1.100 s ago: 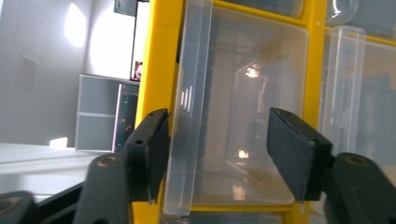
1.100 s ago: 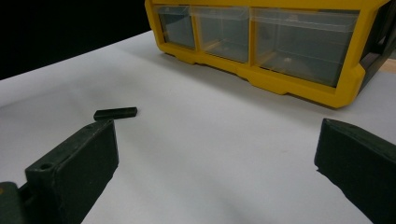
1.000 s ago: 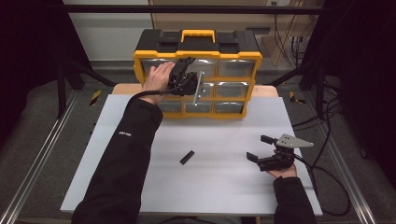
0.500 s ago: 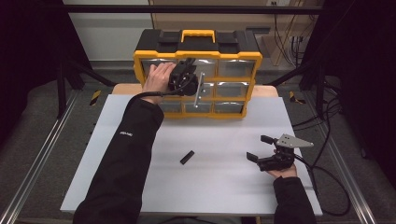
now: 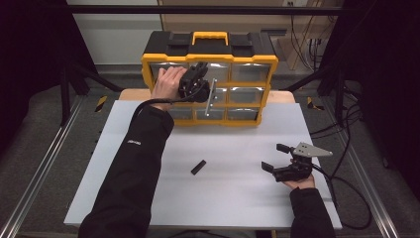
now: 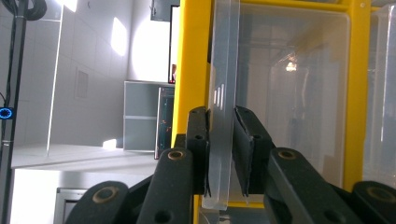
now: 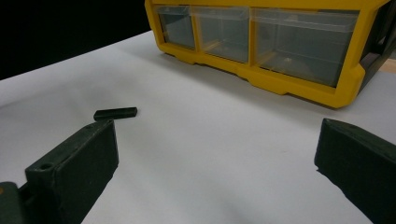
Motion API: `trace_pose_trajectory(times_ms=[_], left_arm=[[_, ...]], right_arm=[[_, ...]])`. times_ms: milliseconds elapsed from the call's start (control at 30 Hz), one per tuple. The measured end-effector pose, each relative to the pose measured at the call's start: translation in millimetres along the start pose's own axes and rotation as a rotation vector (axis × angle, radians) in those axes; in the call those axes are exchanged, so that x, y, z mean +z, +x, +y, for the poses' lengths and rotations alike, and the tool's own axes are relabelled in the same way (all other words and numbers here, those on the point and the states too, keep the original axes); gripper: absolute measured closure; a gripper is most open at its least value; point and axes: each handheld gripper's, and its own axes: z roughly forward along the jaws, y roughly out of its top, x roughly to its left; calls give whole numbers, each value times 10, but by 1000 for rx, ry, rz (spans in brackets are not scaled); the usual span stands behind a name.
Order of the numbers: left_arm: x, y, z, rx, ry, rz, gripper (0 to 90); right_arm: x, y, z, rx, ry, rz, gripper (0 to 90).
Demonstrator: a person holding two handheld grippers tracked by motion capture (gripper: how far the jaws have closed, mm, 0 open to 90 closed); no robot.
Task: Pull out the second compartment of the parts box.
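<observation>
At the far edge of the white tabletop (image 5: pixel 233 198) stands a big yellow and black drawer box (image 5: pixel 210 47) with three rows of see-through drawers. It is the biggest thing, so every place below is told from it. Right at its front, in the top row, the person's left hand (image 5: pixel 167 83) holds the left tongs (image 5: pixel 204 85) up against the top middle drawer (image 6: pixel 289 88). In the left gripper view the two black jaws are pressed onto the thin clear lip of that drawer, one on each side, so these tongs are pinching the drawer front. I think the grab is done, but the drawer looks like it has hardly come out of the box, if at all, so the pull is what is left. Well in front of the box and off toward its right side, the right tongs (image 5: pixel 276 157) rest low by the tabletop, with the jaws spread wide and nothing between them. They seem to be waiting. Between the box and the person, near the middle of the tabletop, lies a small black block (image 5: pixel 198 167), flat and alone. Nothing touches it. My guess is that it may go into the drawer once that is open, so that step is left too.
</observation>
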Motion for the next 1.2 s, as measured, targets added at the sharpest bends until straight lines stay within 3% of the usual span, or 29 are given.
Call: trace_pose_trajectory(times_ms=[1200], left_arm=[[-251, -57, 32, 66, -27, 32, 782]], right_arm=[[7, 5, -4, 2, 5, 3, 2]])
